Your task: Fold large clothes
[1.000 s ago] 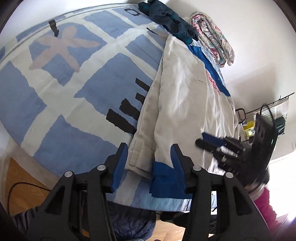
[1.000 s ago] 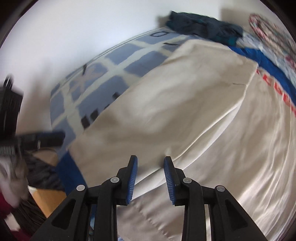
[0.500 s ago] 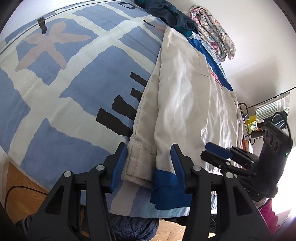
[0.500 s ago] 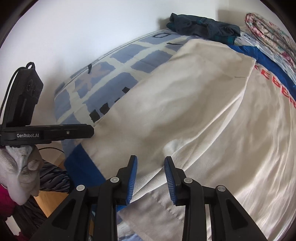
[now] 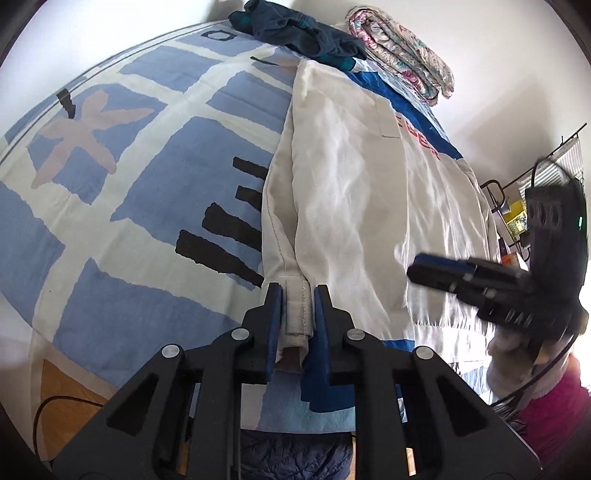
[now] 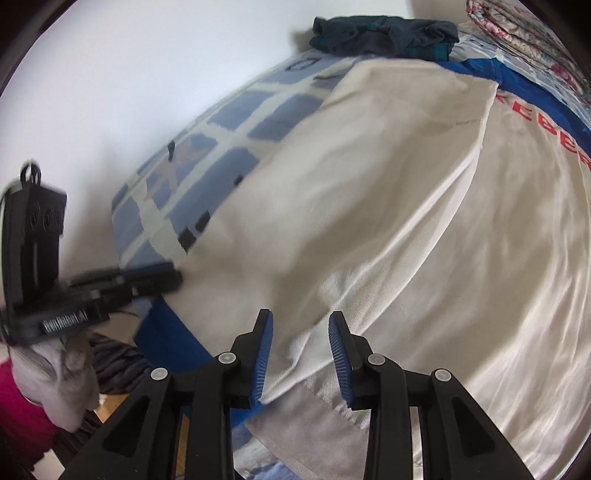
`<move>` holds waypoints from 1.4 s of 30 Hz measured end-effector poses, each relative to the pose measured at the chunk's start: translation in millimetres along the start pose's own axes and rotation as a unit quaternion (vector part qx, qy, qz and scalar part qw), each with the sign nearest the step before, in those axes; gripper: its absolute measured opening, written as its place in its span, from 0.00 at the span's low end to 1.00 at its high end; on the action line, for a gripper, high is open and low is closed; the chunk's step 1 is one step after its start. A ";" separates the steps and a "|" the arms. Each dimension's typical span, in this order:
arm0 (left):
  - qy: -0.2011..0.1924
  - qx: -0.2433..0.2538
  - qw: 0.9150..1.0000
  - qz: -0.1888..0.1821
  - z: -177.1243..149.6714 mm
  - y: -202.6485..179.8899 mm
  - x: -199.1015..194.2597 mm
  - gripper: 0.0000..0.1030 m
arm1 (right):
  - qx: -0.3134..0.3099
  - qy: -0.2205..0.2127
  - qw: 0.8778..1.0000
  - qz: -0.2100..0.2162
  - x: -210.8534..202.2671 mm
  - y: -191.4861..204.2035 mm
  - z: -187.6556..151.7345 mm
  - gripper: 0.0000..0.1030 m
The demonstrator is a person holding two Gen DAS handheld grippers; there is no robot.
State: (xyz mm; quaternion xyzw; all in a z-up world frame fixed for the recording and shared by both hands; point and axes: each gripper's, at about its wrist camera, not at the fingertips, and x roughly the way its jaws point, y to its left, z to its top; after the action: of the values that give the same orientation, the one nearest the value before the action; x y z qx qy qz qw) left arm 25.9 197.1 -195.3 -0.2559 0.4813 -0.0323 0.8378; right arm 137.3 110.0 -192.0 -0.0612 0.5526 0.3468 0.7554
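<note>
Left wrist view. Item: cream garment [image 5: 351, 192], large, laid lengthwise on the bed [image 5: 129, 192] over a blue-and-white patterned cover, one side already turned in along a long fold. Blue trim and red lettering show at its far edge. Left gripper [image 5: 298, 314]: narrowed onto the stitched cuff [image 5: 295, 310] at the near end, cloth pinched between the blue pads. Right gripper [image 5: 439, 269]: blurred, above the garment's right half; its opening cannot be told from here. Dark clothing [image 5: 299, 33] and a floral bundle [image 5: 402, 62] lie at the far end of the bed, apart from the garment.

Right wrist view. Right gripper [image 6: 301, 354]: fingers spread wide, holding nothing, just above the near hem [image 6: 306, 402].

Handling, judged: light, limp woven fabric with some sheen, likely to slide and sag if lifted by a single layer. Stitched cuff and hem are the thicker, firmer places; taking hold there, both layers together, should give the surest hold.
</note>
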 end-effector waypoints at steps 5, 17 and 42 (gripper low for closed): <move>0.005 -0.017 1.000 0.009 -1.1 4.4 3.5 0.50 | -0.003 -0.006 1.000 0.003 -5.9 1.3 24.9 0.39; -0.044 0.043 0.998 0.003 -3.5 -25.8 -13.2 0.13 | 0.062 -0.002 0.998 0.025 14.8 -7.3 114.8 0.62; -0.071 0.171 0.983 0.007 -7.2 -103.9 -22.9 0.10 | 0.059 0.050 0.986 -0.150 108.4 -22.6 204.7 0.02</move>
State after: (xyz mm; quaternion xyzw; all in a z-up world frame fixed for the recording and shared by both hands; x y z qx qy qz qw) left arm 27.7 111.1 -132.4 -0.1075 0.4096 -0.0897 0.9015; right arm 329.0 239.7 -215.5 -0.1159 0.5936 0.1932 0.7725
